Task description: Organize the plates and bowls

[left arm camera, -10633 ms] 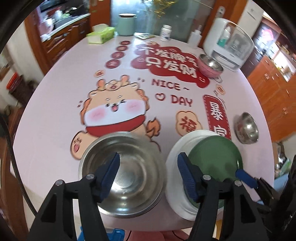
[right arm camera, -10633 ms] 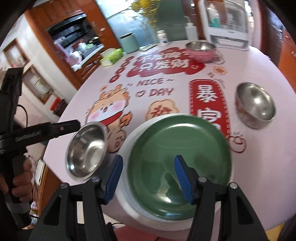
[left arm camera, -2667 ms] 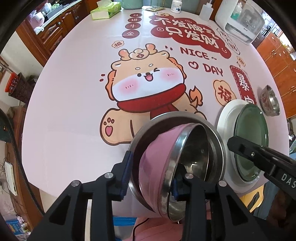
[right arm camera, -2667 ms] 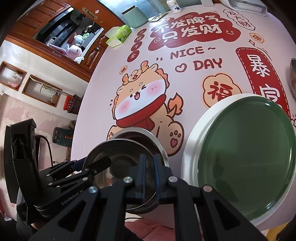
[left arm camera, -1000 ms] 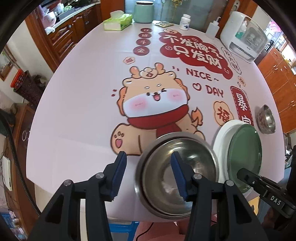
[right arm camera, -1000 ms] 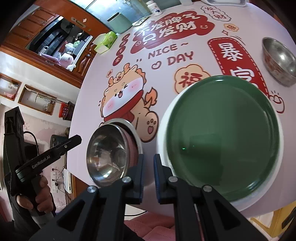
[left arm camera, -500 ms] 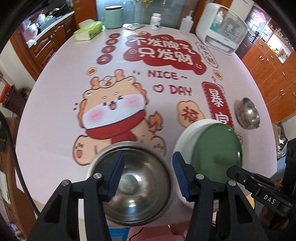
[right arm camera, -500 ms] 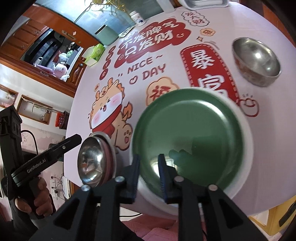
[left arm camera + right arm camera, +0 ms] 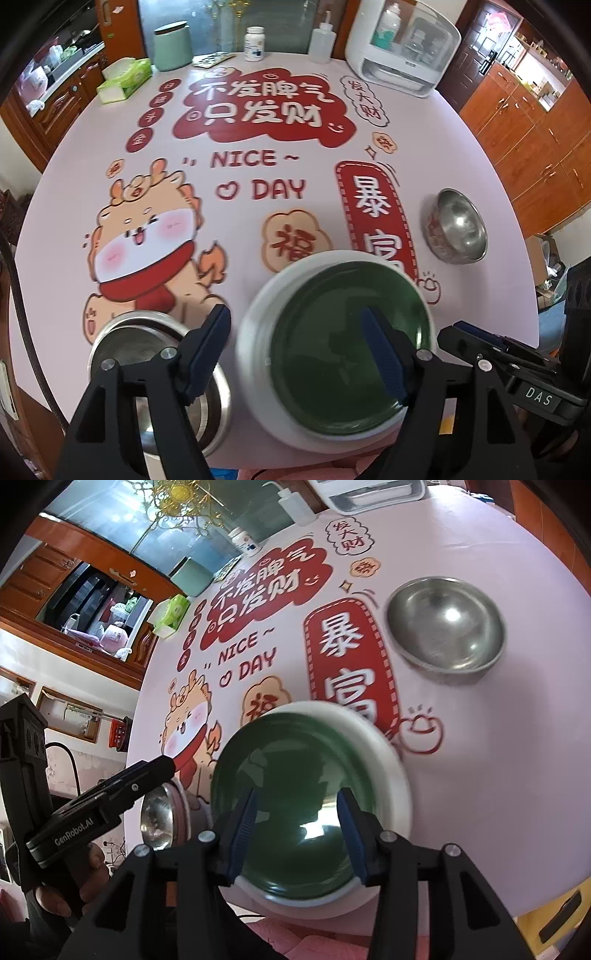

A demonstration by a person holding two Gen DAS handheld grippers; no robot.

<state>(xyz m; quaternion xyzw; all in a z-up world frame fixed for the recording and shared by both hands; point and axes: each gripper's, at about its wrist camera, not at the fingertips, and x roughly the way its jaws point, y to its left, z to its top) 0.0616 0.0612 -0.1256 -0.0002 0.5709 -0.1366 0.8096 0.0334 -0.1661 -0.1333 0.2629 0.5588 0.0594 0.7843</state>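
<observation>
The round surface (image 9: 74,229) carries the white plate (image 9: 258,332) with the green plate (image 9: 332,332) stacked on it near the front edge, nested steel bowls (image 9: 122,350) beside them and a lone steel bowl (image 9: 443,627) well apart. Both the left hand-held gripper (image 9: 295,350) and right hand-held gripper (image 9: 295,830) are opening, empty. The stray bowl likely comes next, needing a rim grasp.

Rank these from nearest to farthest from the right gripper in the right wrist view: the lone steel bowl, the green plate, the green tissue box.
1. green plate, directly under the right gripper, whose jaws are opening.
2. lone steel bowl, upper right.
3. green tissue box, far upper left.
</observation>
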